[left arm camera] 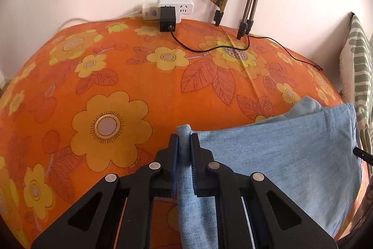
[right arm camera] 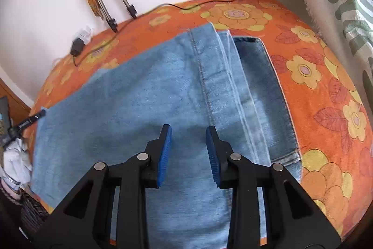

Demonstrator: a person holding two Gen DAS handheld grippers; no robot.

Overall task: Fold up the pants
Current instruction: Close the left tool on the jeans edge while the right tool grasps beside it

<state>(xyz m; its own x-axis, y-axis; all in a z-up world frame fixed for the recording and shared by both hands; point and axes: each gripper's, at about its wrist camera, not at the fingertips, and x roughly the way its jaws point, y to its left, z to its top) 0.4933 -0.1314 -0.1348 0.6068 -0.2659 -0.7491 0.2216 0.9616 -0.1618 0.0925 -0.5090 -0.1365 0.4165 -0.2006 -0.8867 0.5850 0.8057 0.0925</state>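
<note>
1. Two grippers noted: left gripper (left arm camera: 184, 141) fingers pinch a bunched edge of the pants (right arm camera: 130, 95); right gripper (right arm camera: 188, 139) fingers spread, empty.
2. Pants lie part-folded on the floral bed (left arm camera: 93, 76), long axis running far from the right fingers.

Light blue denim pants (right arm camera: 139, 90) on orange, yellow-flowered cloth (left arm camera: 116, 85).

The pants (right arm camera: 144, 95) are light blue denim, lying folded in flat layers on an orange flowered surface. One stitched seam runs down their top layer, and one edge is bunched upward.
</note>
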